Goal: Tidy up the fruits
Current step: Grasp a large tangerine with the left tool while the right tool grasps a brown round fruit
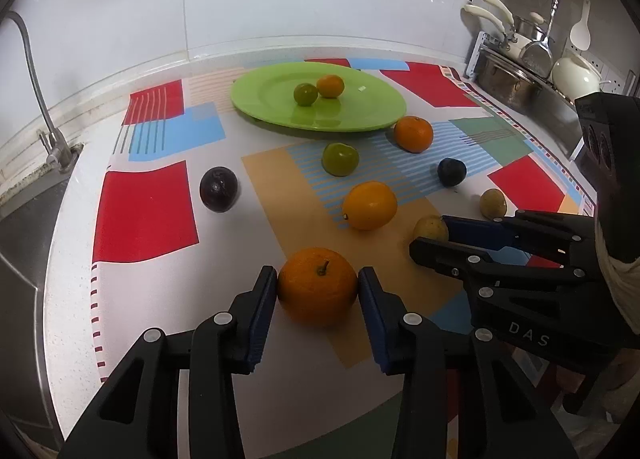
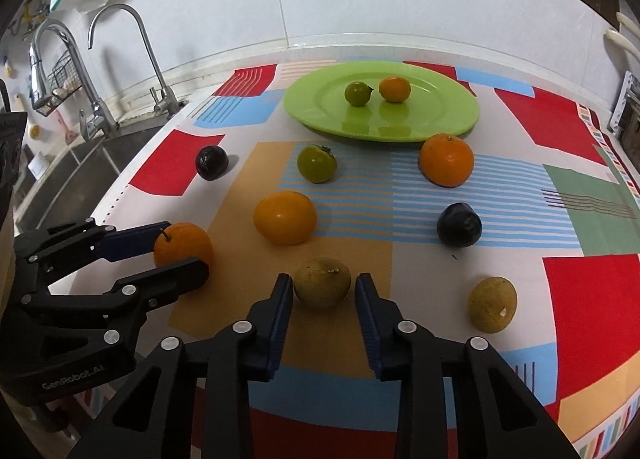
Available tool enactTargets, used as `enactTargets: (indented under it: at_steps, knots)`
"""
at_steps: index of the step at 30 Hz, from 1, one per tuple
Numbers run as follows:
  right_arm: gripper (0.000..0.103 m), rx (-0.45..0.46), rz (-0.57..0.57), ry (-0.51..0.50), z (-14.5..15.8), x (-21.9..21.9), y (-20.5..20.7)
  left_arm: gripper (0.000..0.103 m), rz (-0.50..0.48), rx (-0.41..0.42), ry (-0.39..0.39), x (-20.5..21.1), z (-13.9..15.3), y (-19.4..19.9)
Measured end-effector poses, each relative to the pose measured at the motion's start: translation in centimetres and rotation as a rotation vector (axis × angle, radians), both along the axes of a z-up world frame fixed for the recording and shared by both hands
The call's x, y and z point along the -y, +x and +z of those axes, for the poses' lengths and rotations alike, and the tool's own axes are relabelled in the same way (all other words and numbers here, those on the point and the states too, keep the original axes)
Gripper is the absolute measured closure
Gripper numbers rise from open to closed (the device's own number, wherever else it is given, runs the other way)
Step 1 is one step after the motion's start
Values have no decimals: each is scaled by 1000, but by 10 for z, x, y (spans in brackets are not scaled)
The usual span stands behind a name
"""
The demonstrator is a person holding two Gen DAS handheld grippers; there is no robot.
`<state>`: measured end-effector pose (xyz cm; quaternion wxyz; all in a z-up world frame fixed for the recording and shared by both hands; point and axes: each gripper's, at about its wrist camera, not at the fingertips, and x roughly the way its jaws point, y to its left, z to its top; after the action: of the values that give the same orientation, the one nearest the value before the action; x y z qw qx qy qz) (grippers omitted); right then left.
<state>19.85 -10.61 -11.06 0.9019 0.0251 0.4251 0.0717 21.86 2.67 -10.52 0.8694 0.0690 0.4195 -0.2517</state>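
My left gripper [image 1: 318, 275] is shut on a stemmed orange [image 1: 318, 287] that rests on the patterned mat, with a blue pad against each side. To its right, my right gripper [image 2: 324, 279] is shut on a brownish-yellow round fruit [image 2: 322, 283], which also sits on the mat. A green plate [image 1: 264, 95] at the back holds a small green fruit [image 1: 305, 94] and a small orange [image 1: 330, 85]. Loose between the grippers and the plate lie a yellow-orange fruit [image 1: 370, 205], a green fruit [image 1: 340, 159], another orange [image 1: 413, 133], two dark plums [image 1: 218, 189] [image 1: 451, 172] and a second brownish fruit [image 2: 492, 305].
A sink with faucets [image 2: 96, 115] lies off the counter's left edge. A rack with pots and utensils [image 1: 520, 75] stands at the back right. A white tiled wall runs behind the plate.
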Motion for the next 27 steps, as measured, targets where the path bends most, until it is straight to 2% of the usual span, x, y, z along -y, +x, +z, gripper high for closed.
enactTargets:
  at_steps: [12, 20, 27]
  knots:
    - [73, 26, 18, 6, 12, -5, -6, 62, 17, 19, -3, -4, 13, -5]
    - [73, 73, 39, 2, 34, -7, -11, 62, 42, 46, -12, -9, 34, -13]
    - [73, 116, 51, 19, 57, -5, -14, 62, 53, 102, -22, -11, 59, -16]
